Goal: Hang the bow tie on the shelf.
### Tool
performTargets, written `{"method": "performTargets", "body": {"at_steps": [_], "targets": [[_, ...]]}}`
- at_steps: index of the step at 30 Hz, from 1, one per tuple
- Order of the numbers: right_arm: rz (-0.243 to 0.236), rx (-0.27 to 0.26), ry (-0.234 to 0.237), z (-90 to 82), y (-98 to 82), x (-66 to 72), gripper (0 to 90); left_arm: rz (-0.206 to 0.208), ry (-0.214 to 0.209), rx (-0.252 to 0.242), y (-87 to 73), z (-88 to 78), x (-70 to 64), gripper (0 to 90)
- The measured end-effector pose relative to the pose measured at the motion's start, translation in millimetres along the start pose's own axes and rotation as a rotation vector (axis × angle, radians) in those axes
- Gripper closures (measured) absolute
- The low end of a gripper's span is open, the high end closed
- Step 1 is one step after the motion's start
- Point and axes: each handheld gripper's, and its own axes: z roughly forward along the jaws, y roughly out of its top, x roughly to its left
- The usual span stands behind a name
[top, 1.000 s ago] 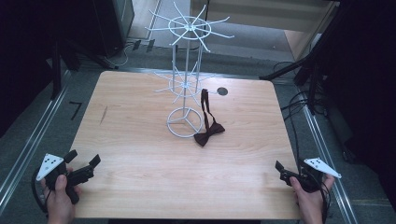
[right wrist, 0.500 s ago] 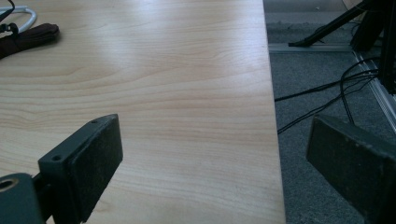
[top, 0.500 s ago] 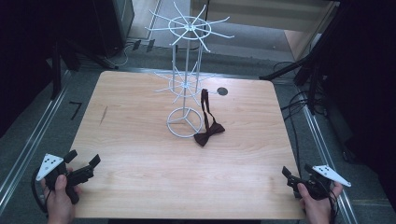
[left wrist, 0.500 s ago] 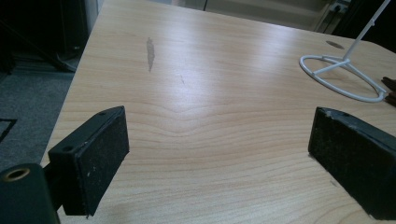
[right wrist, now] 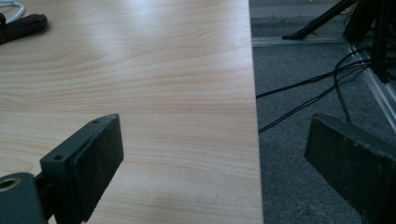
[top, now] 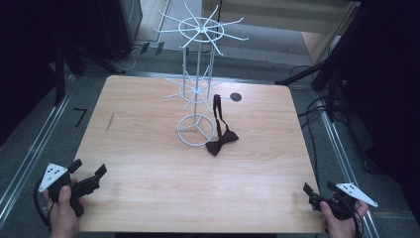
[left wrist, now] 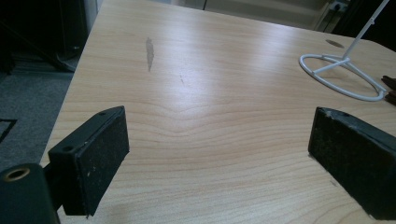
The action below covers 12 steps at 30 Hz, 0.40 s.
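Observation:
A white wire rack (top: 197,74) stands on the middle of the wooden table (top: 148,198). A dark brown bow tie (top: 221,143) lies by the rack's ring base, and its strap runs up to a lower arm of the rack. My left gripper (top: 90,167) is open over the near left corner, with nothing between its jaws. My right gripper (top: 317,187) is open at the near right corner. In the left gripper view the left gripper (left wrist: 219,126) faces the ring base (left wrist: 341,77). In the right gripper view the right gripper (right wrist: 212,126) straddles the table's right edge, with the bow tie (right wrist: 21,25) far off.
A round black hole (top: 236,97) sits behind the rack, and a dark smudge (top: 110,121) marks the left side of the table. Cables (right wrist: 317,88) trail over the grey floor to the right. Metal rails (top: 29,153) run along both sides of the table.
My right gripper has drifted back and to the right, towards the table's near right corner. The left gripper, rack and bow tie have stayed put.

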Motion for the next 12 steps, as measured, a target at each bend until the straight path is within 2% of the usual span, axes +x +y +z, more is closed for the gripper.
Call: {"method": "performTargets", "body": {"at_steps": [4, 8, 9, 10, 12], "targets": [[-0.046, -0.004, -0.040, -3.0, -2.0, 1.8, 5.6, -0.001, -0.004, -0.001, -0.1, 0.1, 0.2, 5.6], [-0.039, -0.036, -0.061, -6.7, -4.2, 1.7, 8.3, 0.001, -0.006, 0.005, 0.1, 0.7, -0.6, 5.6], [-0.058, -0.037, -0.073, -6.9, -6.6, 1.6, 8.4, 0.001, -0.004, 0.004, 0.2, 1.0, -0.9, 5.7], [-0.077, -0.027, -0.099, -5.2, -10.9, 2.2, 10.1, 0.002, -0.004, 0.009, 0.2, 1.3, -0.9, 5.6], [-0.077, -0.010, -0.099, -3.8, -14.7, 1.5, 11.1, 0.005, -0.003, 0.008, 0.3, 1.1, -1.1, 5.7]]}}
